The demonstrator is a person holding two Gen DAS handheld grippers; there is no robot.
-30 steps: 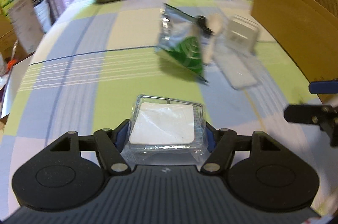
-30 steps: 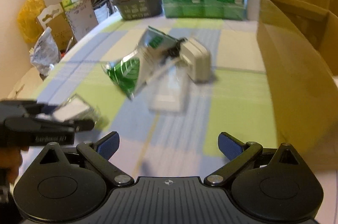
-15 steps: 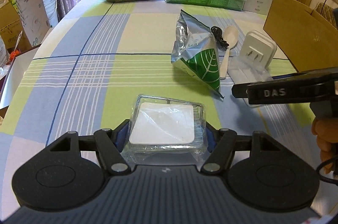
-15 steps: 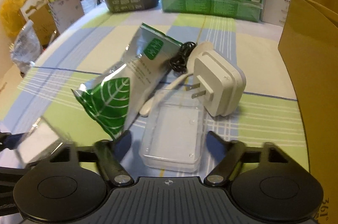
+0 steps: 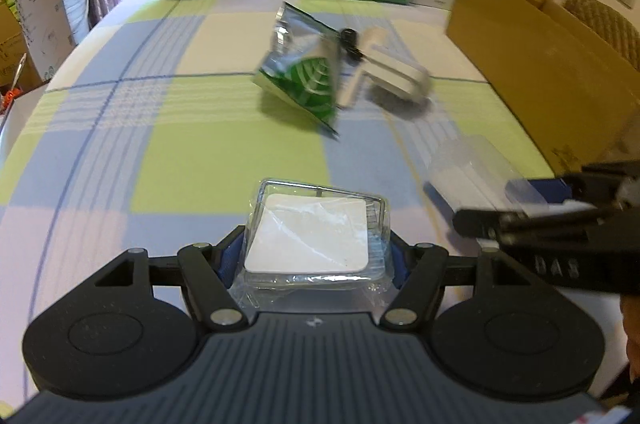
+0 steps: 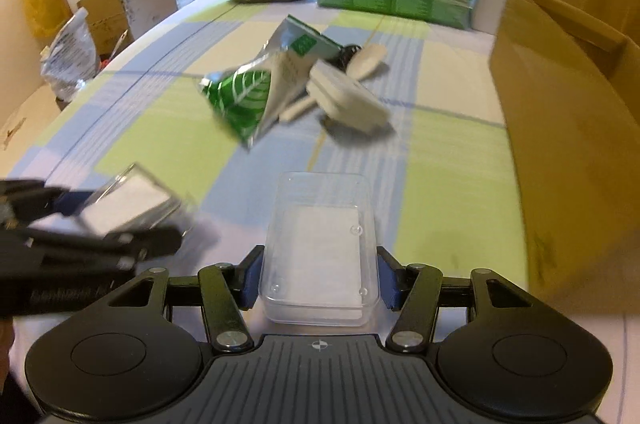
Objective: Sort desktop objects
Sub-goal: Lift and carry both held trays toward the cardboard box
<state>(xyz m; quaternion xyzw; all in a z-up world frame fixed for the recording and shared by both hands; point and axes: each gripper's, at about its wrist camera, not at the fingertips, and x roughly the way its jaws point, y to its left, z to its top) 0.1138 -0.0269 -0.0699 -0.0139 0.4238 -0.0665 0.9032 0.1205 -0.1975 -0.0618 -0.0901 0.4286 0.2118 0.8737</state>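
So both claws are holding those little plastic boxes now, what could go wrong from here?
Three risks, as far as the pictures show:

1. The left gripper pinches a clear wrapped packet by its near end only; smooth plastic could slip out.
2. The right gripper squeezes a thin clear case; too much force might crack or pop it.
3. The two grippers sit close together, so they could bump while heading for the cardboard box.

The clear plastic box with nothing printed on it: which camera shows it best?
The right wrist view: the clear plastic box sits centred and sharp between the right gripper fingers, which are shut on it. The left wrist view shows the same box only at its right edge, blurred and partly hidden behind that gripper.
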